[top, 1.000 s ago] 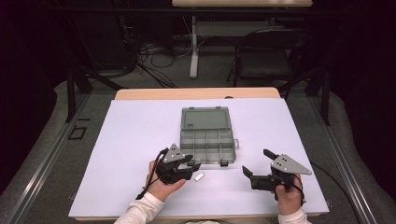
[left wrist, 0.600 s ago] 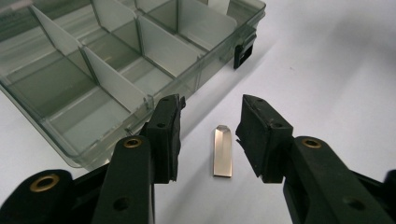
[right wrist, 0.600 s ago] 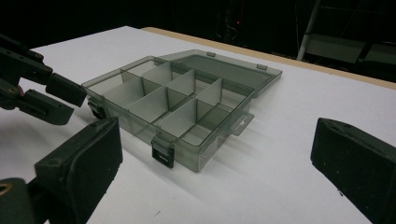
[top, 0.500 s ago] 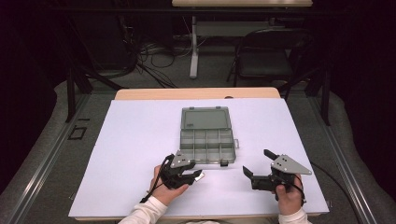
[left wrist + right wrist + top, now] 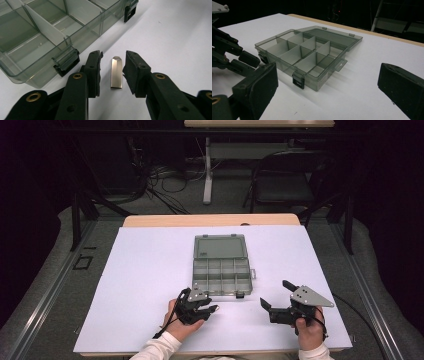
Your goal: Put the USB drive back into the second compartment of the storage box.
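The small metal piece (image 5: 116,72), a flat silvery bar with one bevelled end, lies on the white tabletop (image 5: 150,270) just in front of the near wall of the clear compartment box (image 5: 221,276), at about 7 o'clock from the box in the high view. In the left gripper view it sits squarely between the two black jaws, bevelled end pointing toward 12 o'clock, with a gap of bare tabletop on each side.

A second ago the left gripper (image 5: 207,309) was a little farther toward 12 o'clock, close against the box's front edge; it has since drawn back toward 6 o'clock and settled low over the metal piece. That likely means the approach is done and the pick-up is at hand: the jaws straddle the piece, and closing them looks like the next step before lifting it toward one of the empty compartments.

The left jaws stand moderately apart, wider than the piece, and touch nothing; the left-hand jaw is just beside the box's dark latch (image 5: 66,61) without meeting it.

The right gripper (image 5: 272,302), at about 4 o'clock from the box, has barely shifted. Its jaws are spread wide, holding nothing, and point toward the box, whose lid (image 5: 334,36) lies folded back flat on the far side.
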`<state>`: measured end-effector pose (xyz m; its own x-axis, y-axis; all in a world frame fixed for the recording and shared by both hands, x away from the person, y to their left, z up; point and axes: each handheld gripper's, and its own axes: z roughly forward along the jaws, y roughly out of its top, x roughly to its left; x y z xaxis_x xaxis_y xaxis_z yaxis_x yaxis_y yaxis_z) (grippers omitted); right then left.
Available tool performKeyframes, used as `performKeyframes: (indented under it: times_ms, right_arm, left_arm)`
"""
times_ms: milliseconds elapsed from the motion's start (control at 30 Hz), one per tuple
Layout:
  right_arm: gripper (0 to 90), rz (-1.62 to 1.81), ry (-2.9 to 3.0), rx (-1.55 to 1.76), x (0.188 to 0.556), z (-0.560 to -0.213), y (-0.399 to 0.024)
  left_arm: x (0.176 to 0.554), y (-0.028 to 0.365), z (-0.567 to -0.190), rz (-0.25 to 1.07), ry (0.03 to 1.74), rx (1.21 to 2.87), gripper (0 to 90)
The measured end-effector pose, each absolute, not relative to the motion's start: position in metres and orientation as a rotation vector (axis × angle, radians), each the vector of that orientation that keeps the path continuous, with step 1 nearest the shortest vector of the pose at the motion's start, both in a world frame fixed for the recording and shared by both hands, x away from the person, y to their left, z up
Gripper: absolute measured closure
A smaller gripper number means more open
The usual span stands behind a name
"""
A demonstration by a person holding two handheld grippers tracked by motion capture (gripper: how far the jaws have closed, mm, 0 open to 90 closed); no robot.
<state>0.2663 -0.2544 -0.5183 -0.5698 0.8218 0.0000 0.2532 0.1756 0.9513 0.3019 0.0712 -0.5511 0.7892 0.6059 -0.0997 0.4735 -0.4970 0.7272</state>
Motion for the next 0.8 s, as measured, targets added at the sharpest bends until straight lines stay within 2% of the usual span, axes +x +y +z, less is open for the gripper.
performKeyframes:
  times_ms: [800]
  right_arm:
    - [4.3, 1.399, 1.937, 1.007, 0.2668, -0.5195, -0.2541]
  left_arm:
    - [0.3013, 0.0631, -0.5588, 0.211, 0.800, 2.210, 70.3]
